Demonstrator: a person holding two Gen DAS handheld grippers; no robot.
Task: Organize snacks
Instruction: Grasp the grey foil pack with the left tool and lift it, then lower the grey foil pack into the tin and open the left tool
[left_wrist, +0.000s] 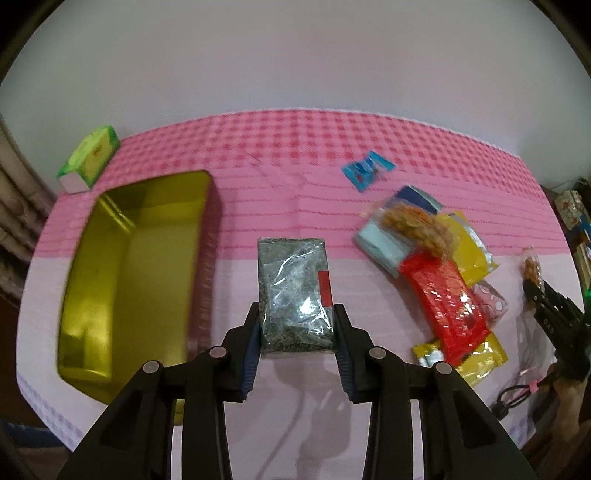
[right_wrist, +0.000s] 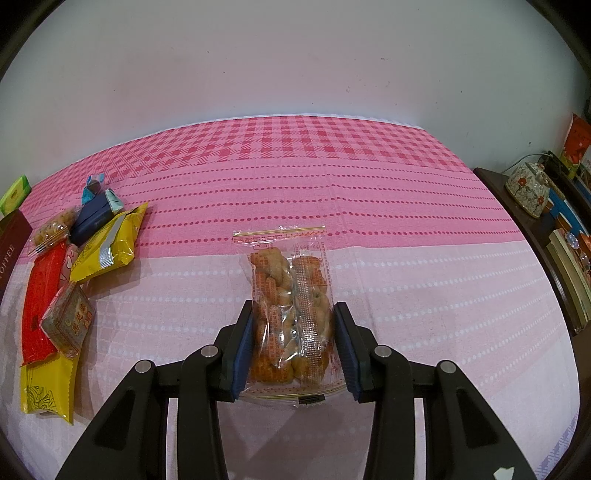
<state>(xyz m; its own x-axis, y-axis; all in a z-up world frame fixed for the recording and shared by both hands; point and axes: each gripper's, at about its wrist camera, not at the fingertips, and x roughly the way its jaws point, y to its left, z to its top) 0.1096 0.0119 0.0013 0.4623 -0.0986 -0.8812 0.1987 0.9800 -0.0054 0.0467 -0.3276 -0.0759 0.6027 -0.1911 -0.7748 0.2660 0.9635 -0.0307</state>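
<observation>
Seen from the left wrist, the gold tin (left_wrist: 125, 273) lies open to the left of the left gripper (left_wrist: 297, 332), on the pink checked tablecloth (left_wrist: 295, 155). A green box (left_wrist: 90, 157) sits beyond the tin's far corner. The left gripper is closed tight on a grey-green snack block in clear wrap (left_wrist: 293, 295), both pads pressing its sides, the block pointing away from the camera and lifted off the cloth. Further right and ahead lies a small blue wrapper (left_wrist: 367, 170), apart from the rest. To the right of the gripper is the snack pile: a clear bag of orange pieces (left_wrist: 413, 225) on top of a pale blue pack (left_wrist: 380, 243), a red packet (left_wrist: 447, 314) and yellow packets (left_wrist: 469, 251) around it. At the far right edge the right gripper (left_wrist: 535, 295) shows, holding a clear bag.

In the right wrist view, the same pile lies to the left of the right gripper (right_wrist: 293, 343), with a wrapped brown block (right_wrist: 68, 321) resting on the red packet. The right gripper is narrowly closed on a clear bag of orange twisted snacks (right_wrist: 290, 302), pads touching both sides. A flowered teapot (right_wrist: 526, 188) stands off the table at far right.
</observation>
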